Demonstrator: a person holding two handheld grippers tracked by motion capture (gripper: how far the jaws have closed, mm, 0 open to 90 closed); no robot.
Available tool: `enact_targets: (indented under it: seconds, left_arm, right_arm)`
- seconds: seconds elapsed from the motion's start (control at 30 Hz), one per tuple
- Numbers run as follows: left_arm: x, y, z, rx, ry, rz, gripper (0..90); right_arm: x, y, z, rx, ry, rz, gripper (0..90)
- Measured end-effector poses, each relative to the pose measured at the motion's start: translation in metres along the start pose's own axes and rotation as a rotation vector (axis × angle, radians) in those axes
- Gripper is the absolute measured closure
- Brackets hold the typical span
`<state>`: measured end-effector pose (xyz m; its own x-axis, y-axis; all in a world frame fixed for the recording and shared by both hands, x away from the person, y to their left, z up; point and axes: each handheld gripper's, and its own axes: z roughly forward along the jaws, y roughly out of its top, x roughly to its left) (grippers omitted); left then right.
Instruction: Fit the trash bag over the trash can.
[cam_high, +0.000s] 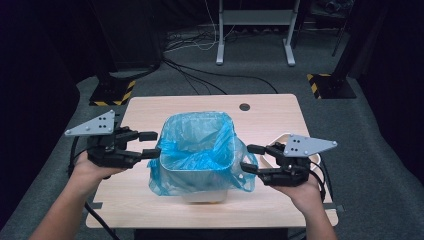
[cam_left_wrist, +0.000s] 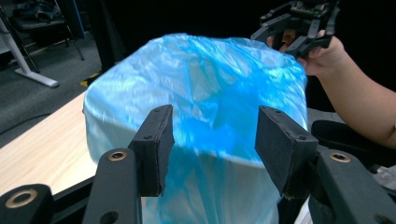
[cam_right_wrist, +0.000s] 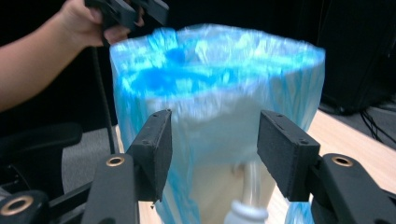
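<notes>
A white bin (cam_high: 205, 194) stands mid-table, lined with a blue plastic bag (cam_high: 200, 150) folded over its rim. My left gripper (cam_high: 153, 145) is open just left of the bag's rim, jaws pointing at it. My right gripper (cam_high: 250, 159) is open at the bag's right side. In the left gripper view the blue bag (cam_left_wrist: 201, 107) fills the space beyond my open left gripper (cam_left_wrist: 212, 144), and the other gripper (cam_left_wrist: 299, 25) shows far off. In the right gripper view the bag (cam_right_wrist: 215, 88) and bin (cam_right_wrist: 219, 186) stand in front of my open right gripper (cam_right_wrist: 215, 149).
The wooden table (cam_high: 150, 107) has a round cable hole (cam_high: 244, 107) at the back. A white container (cam_high: 287, 137) sits behind my right hand. A white bottle top (cam_right_wrist: 245, 212) shows low in the right gripper view. Stand legs (cam_high: 255, 55) and cables lie on the floor beyond.
</notes>
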<state>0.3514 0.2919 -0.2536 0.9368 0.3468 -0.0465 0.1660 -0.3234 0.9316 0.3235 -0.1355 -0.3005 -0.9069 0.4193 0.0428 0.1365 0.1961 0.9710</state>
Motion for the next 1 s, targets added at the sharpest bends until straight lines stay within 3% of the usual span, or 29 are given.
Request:
enact_targets:
  seconds: [0.1,0.27,0.4,0.57,0.73,0.83,1.0]
  left_arm:
    - [0.001,0.007,0.008,0.009,-0.008,0.001,45.8]
    - [-0.001,0.017,0.021,0.032,-0.028,0.022,45.1]
    - [-0.001,0.025,0.028,0.048,-0.038,0.034,44.9]
    - [-0.003,0.034,0.035,0.054,-0.037,0.040,44.8]
    - [-0.006,0.043,0.042,0.070,-0.038,0.053,44.8]
    - [-0.008,0.052,0.047,0.079,-0.045,0.076,44.8]
    - [-0.013,0.069,0.064,0.113,-0.074,0.115,44.4]
  right_arm:
    - [-0.003,0.006,0.001,-0.010,0.012,0.006,42.5]
    - [-0.009,0.009,0.008,-0.007,0.072,0.026,45.4]
    - [-0.009,0.009,0.012,0.009,0.118,0.023,56.0]
    - [-0.006,0.009,0.013,0.019,0.125,0.002,71.3]
    - [-0.004,0.009,0.013,0.036,0.116,-0.016,88.6]
    - [-0.004,0.009,0.013,0.042,0.099,-0.019,90.0]
    - [-0.006,0.008,0.010,0.050,0.022,-0.016,90.0]
